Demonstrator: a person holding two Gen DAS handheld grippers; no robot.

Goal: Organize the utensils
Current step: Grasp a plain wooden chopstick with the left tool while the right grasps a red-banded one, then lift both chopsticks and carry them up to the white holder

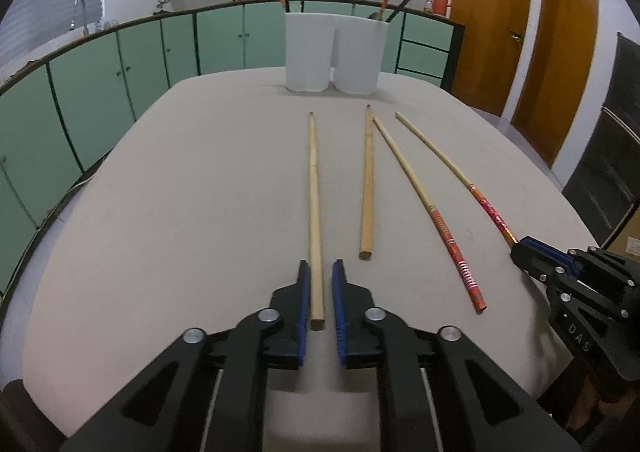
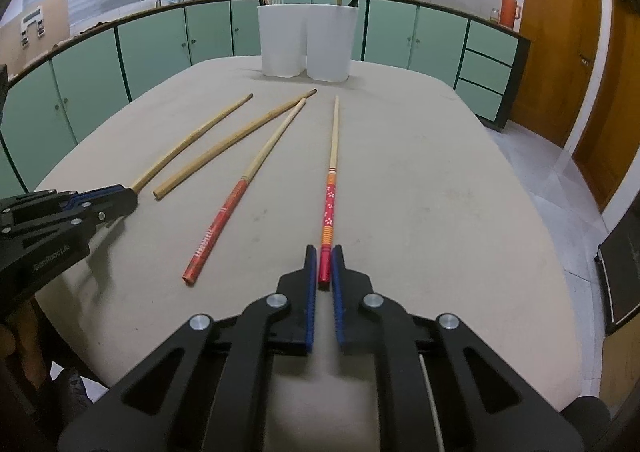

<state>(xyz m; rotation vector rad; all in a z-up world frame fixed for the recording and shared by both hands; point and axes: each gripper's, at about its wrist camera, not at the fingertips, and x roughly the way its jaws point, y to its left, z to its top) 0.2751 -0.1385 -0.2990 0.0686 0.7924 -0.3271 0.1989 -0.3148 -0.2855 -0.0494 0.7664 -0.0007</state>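
Both claws pinch chopsticks by their very ends

The plain chopstick (image 1: 315,212) lies on the table (image 1: 180,212), pointing to 12 o'clock at the white holders (image 1: 336,52); the left gripper (image 1: 320,292) is clamped on its near end. At 3 o'clock, the right gripper (image 2: 325,268) is clamped on the flowered chopstick (image 2: 330,188). Held so near the tip, either stick could pivot or slip when lifted and knock its neighbours.
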